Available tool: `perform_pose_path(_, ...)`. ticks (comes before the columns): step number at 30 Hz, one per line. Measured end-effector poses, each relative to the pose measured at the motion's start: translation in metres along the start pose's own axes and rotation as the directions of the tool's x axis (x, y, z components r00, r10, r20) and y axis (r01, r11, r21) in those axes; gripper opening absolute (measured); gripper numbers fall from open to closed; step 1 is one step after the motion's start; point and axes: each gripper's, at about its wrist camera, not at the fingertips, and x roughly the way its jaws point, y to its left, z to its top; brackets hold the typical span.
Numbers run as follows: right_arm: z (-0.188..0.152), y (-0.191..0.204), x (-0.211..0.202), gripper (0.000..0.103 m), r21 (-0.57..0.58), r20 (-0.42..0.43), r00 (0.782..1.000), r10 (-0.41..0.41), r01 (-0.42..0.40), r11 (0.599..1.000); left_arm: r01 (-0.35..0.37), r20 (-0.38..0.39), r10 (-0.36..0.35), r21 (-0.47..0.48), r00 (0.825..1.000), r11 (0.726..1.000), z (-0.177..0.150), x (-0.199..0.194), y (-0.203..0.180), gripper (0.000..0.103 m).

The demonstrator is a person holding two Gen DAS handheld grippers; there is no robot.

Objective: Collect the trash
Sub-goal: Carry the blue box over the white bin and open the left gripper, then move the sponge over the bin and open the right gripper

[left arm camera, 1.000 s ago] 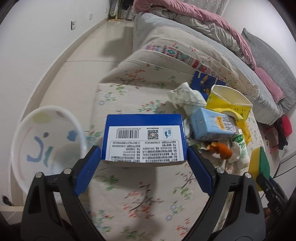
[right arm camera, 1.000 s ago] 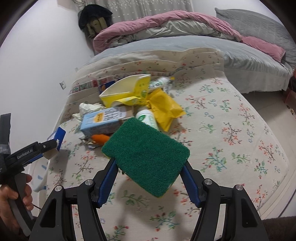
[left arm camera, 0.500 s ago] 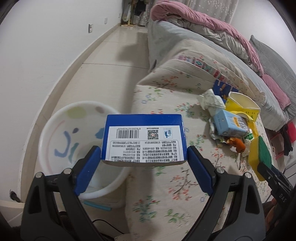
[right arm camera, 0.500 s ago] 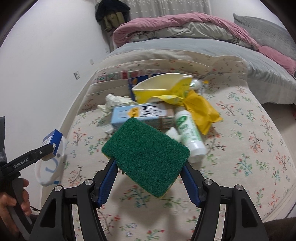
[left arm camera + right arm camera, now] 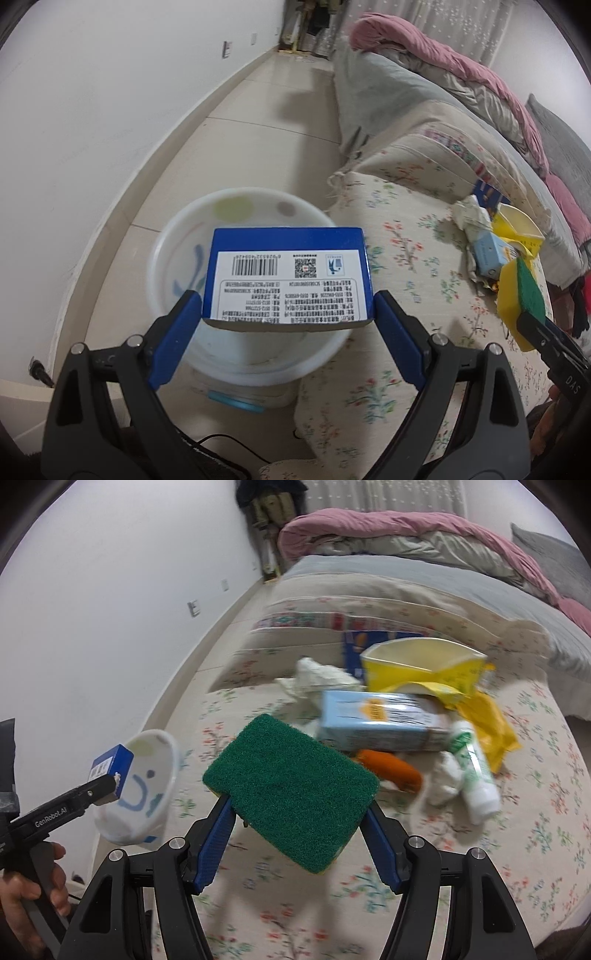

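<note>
A second ago the blue box [image 5: 288, 275], pinched between the left gripper [image 5: 288, 314] fingers, hung over the floral cushion [image 5: 406, 258]; now it hangs above the white bin [image 5: 177, 236] standing on the floor beside the cushion's left edge; the right gripper [image 5: 297, 823], clamped on the green sponge [image 5: 291, 790], has swung leftward too, so the bin shows in its view. Counted: one blue box, one sponge, one bin; left near the cushion's far right corner: one light-blue carton [image 5: 373, 723], one yellow bag [image 5: 424, 668], one white bottle [image 5: 476, 775], one orange piece [image 5: 391, 770], one crumpled tissue [image 5: 314, 677].
</note>
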Motion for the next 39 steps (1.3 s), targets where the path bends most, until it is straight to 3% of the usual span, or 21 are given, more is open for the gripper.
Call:
perform_pose_path(13, 0.012, 0.062, 0.033, 0.069, -0.105, -0.056, 0.994, 0.095, -0.100, 0.989, -0.048, -0.031, 0.046, -0.092, 0.998, 0.995, 0.001, 0.003, 0.038, 0.096)
perform_pose_path(17, 0.016, 0.076, 0.043, 0.070, -0.133, -0.083, 0.990, 0.118, -0.128, 0.983, -0.122, -0.047, 0.117, -0.119, 0.992, 0.985, -0.004, -0.003, 0.052, 0.099)
perform_pose_path(23, 0.018, 0.102, 0.067, 0.070, -0.178, -0.130, 0.981, 0.147, -0.169, 0.969, -0.254, -0.062, 0.248, -0.132, 0.967, 0.958, -0.010, -0.014, 0.077, 0.099)
perform_pose_path(35, 0.014, 0.138, 0.098, 0.072, -0.241, -0.201, 0.964, 0.176, -0.223, 0.945, -0.269, -0.066, 0.262, -0.161, 0.963, 0.950, -0.010, -0.020, 0.092, 0.100)
perform_pose_path(39, 0.016, 0.139, 0.096, 0.081, -0.208, -0.198, 0.944, 0.265, -0.304, 0.930, -0.267, -0.069, 0.259, -0.165, 0.964, 0.949, -0.008, -0.020, 0.092, 0.100)
